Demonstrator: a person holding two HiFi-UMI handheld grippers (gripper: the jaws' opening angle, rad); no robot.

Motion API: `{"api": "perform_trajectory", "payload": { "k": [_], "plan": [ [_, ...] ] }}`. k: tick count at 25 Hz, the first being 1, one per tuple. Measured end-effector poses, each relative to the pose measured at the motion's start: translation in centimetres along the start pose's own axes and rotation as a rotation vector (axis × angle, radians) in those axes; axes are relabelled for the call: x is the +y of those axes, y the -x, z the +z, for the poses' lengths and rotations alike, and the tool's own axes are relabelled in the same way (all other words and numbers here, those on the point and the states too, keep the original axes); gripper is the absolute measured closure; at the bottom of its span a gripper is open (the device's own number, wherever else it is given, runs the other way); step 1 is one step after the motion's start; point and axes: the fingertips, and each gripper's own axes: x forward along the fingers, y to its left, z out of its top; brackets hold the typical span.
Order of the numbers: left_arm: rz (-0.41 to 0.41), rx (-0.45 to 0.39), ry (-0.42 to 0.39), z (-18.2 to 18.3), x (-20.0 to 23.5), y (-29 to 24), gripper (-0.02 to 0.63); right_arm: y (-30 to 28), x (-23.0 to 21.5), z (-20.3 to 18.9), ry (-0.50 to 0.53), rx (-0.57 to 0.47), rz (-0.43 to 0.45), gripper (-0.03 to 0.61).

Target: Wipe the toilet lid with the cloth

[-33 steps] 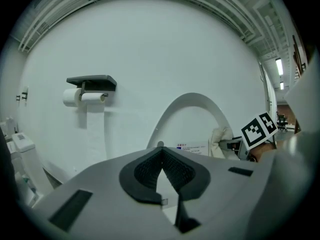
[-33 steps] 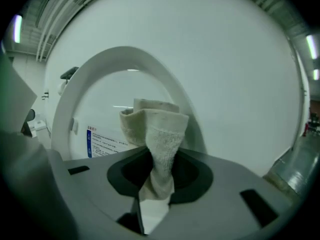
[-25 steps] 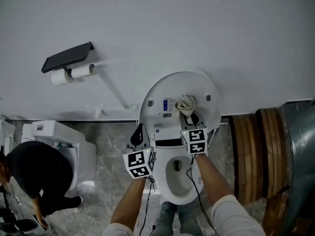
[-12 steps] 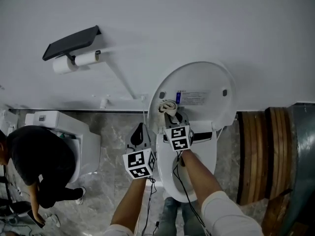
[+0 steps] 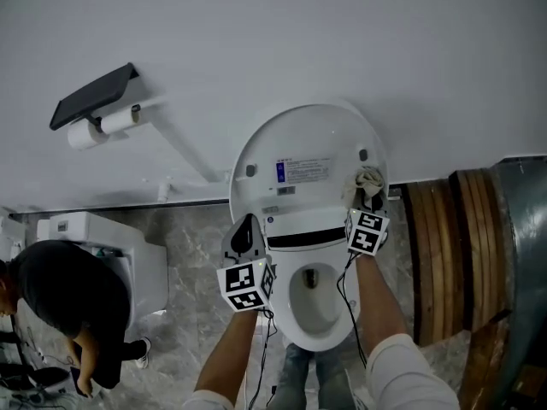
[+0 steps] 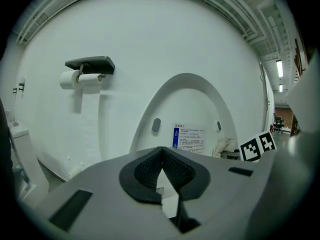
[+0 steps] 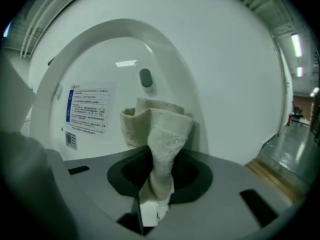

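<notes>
The white toilet lid [image 5: 303, 148] stands raised against the wall, its inner face with a printed label [image 5: 301, 170] toward me. My right gripper [image 5: 371, 200] is shut on a beige cloth [image 5: 369, 178], which is pressed against the lid's lower right edge. In the right gripper view the cloth [image 7: 155, 129] bunches up from the jaws against the lid [image 7: 100, 64]. My left gripper [image 5: 246, 239] hangs shut and empty to the left of the toilet, apart from it. In the left gripper view the lid [image 6: 187, 109] lies ahead and the cloth [image 6: 225, 146] shows at its lower right.
The toilet bowl [image 5: 316, 297] is open below the lid. A toilet roll holder with a dark shelf [image 5: 94, 96] hangs on the wall at left. A person [image 5: 60, 301] crouches by a second white toilet [image 5: 111, 250] at lower left. Wooden panels [image 5: 449, 254] stand at right.
My right gripper has swept the cloth across the lid, from the left side half a second ago to its lower right edge. The left gripper has sunk slightly and stays shut.
</notes>
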Motion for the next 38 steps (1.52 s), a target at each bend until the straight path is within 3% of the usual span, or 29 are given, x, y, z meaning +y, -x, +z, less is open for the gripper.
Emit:
{"api": "perform_trajectory", "payload": {
  "k": [4,6,11,13,16,21,28,32,35,38],
  "plan": [
    [0.003,0.005,0.008,-0.5,-0.1,0.0,0.600,1.1,1.2,0.2,-0.005,-0.030,0.018,0.483],
    [0.019,0.004,0.006,-0.8,0.8,0.2,0.600,2.5,5.6,0.2,0.029,-0.079,0.136,0.483],
    [0.052,0.009,0.002,-1.5,3.5,1.0,0.600,5.6,22.6,-1.5,0.180,-0.128,0.534,0.483],
    [0.068,0.015,-0.002,-2.0,4.7,1.5,0.600,5.5,27.6,-3.0,0.183,-0.098,0.610,0.483],
    [0.086,0.030,-0.008,-2.9,5.9,2.2,0.600,3.8,30.4,-4.8,0.165,-0.030,0.603,0.483],
    [0.090,0.035,-0.006,-3.3,6.4,2.6,0.600,1.9,26.2,-5.4,0.154,-0.009,0.527,0.483],
    [0.019,0.040,0.015,-3.6,2.5,1.1,0.600,-0.6,6.8,-8.0,0.023,0.066,0.120,0.482],
    [-0.018,0.047,0.004,-4.0,0.1,-0.2,0.600,-1.2,0.0,-8.9,-0.055,0.132,-0.051,0.482],
    [-0.049,0.023,0.018,-3.1,-1.4,-0.6,0.600,-1.1,-0.4,-8.8,-0.075,0.159,-0.034,0.483],
    [-0.167,-0.056,0.051,1.0,-3.7,0.1,0.598,2.3,1.1,-7.5,-0.131,0.133,0.099,0.483]
  ]
}}
